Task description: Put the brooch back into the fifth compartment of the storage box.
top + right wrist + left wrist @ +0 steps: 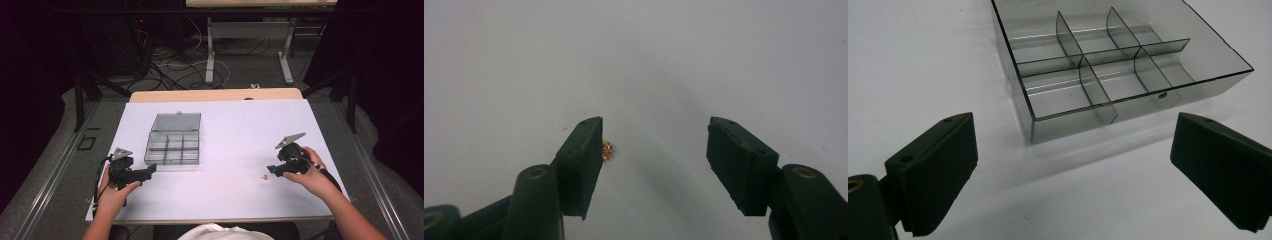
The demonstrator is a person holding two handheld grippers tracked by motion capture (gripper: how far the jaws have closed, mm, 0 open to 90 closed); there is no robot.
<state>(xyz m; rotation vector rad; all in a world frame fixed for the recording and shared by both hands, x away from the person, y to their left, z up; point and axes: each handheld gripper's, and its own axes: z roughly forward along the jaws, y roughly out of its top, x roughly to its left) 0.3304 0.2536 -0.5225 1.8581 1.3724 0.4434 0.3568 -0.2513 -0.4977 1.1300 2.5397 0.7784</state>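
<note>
Just beside right tool (654,150): bead cluster (607,150)

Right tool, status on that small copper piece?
Right tool open, copper piece beside one pad, not gripped. Left tool open, facing compartment box. Nothing in the way.

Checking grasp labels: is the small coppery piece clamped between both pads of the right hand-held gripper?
No, the small coppery piece lies beside one pad of the right hand-held gripper, the other pad standing well apart.

counter (225,125) open from 12 to 3 o'clock of centre; compartment box (172,145) obstructs at 10 o'clock; small copper piece (263,176) lies at 4 o'clock.
</note>
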